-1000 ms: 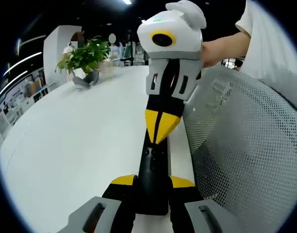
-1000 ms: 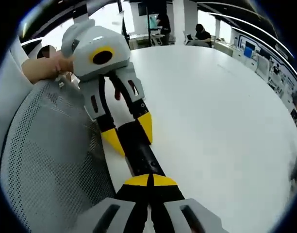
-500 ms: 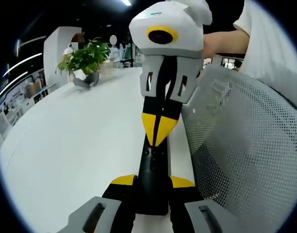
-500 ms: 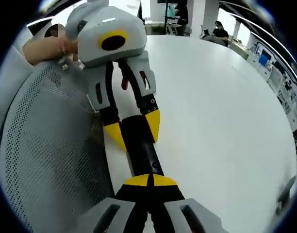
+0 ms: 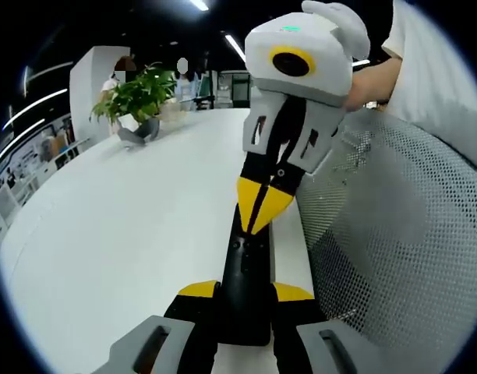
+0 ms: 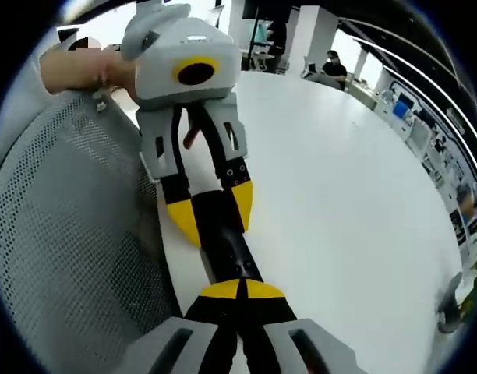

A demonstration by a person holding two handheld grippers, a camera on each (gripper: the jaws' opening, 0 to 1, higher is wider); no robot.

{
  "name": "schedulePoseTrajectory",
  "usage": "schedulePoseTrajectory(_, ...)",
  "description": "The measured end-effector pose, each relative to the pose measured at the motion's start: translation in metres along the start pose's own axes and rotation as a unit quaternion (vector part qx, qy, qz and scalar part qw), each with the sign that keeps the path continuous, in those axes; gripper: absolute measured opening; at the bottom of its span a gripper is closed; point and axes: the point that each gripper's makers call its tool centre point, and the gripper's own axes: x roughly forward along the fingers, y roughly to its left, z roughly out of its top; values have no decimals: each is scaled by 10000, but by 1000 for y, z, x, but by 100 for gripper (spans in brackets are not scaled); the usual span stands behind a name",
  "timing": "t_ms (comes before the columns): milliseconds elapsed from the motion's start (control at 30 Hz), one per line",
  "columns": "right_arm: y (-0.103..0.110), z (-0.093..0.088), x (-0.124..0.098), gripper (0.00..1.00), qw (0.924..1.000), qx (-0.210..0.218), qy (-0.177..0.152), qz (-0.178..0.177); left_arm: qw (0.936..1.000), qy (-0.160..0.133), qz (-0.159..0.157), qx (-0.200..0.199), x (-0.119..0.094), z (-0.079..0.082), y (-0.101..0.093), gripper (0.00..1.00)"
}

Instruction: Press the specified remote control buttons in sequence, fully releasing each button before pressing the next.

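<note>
Our left gripper [image 5: 245, 292] has its yellow-tipped fingers [image 5: 198, 289] closed on either side of the black remote control [image 5: 247, 273], gripping its near end. Our right gripper [image 6: 240, 290] has its fingers [image 6: 220, 291] pressed fully together, with nothing between them, their joined tips resting on top of the remote's other end. The remote lies along the edge of the white counter [image 5: 129, 226], just beside a grey mesh chair back [image 5: 394, 234]. A potted plant [image 5: 135, 93] stands far off on the counter.
</note>
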Motion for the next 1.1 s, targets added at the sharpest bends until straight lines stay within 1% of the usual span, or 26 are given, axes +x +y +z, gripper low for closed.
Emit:
schedulePoseTrajectory(33, 3, 2, 0, 0, 10000, 12, -70, 43, 10000, -2, -2, 7, 0, 0, 0, 25)
schedulePoseTrajectory(100, 12, 7, 3, 0, 9993, 121, -231, 256, 10000, -2, -9, 30, 0, 0, 0, 25)
schedulePoseTrajectory(133, 11, 7, 3, 0, 9997, 89, -218, 119, 10000, -5, -17, 32, 0, 0, 0, 25)
schedulePoseTrajectory(167, 10, 7, 3, 0, 9997, 8, -213, 88, 10000, -15, -26, 61, 1, 0, 0, 25)
schedulePoseTrajectory(267, 10, 6, 3, 0, 9996, -5, -283, 35, 9999, -49, -84, 133, 1, 0, 0, 25)
schedulePoseTrajectory(333, 10, 7, 3, 0, 9994, -65, -337, 63, 9999, -16, -73, 138, 1, 0, 0, 25)
schedulePoseTrajectory(400, 12, 8, 4, 0, 9989, -341, -271, 144, 9999, 13, -2, 113, 1, 0, 0, 25)
schedulePoseTrajectory(467, 12, 9, 5, 0, 9982, -556, -163, 148, 9999, -10, -19, 115, 1, 1, 0, 25)
schedulePoseTrajectory(533, 13, 10, 6, 0, 9973, -711, -85, 136, 9999, -40, -7, 104, 1, 0, 0, 25)
schedulePoseTrajectory(600, 13, 9, 6, 0, 9969, -769, -49, 134, 9999, -15, -9, 112, 2, 0, 1, 25)
schedulePoseTrajectory(867, 13, 9, 6, 0, 9970, -765, -101, 32, 10000, -27, -6, 78, 3, 1, 1, 25)
schedulePoseTrajectory(967, 13, 9, 6, 0, 9970, -760, -99, 57, 10000, -32, -3, 78, 3, 1, 1, 25)
schedulePoseTrajectory(1033, 13, 10, 5, 0, 9989, -451, -109, 89, 10000, -53, 4, 64, 2, 1, 1, 25)
schedulePoseTrajectory(1100, 13, 9, 4, 0, 9990, -421, -130, 124, 10000, -68, -2, 66, 2, 2, 1, 25)
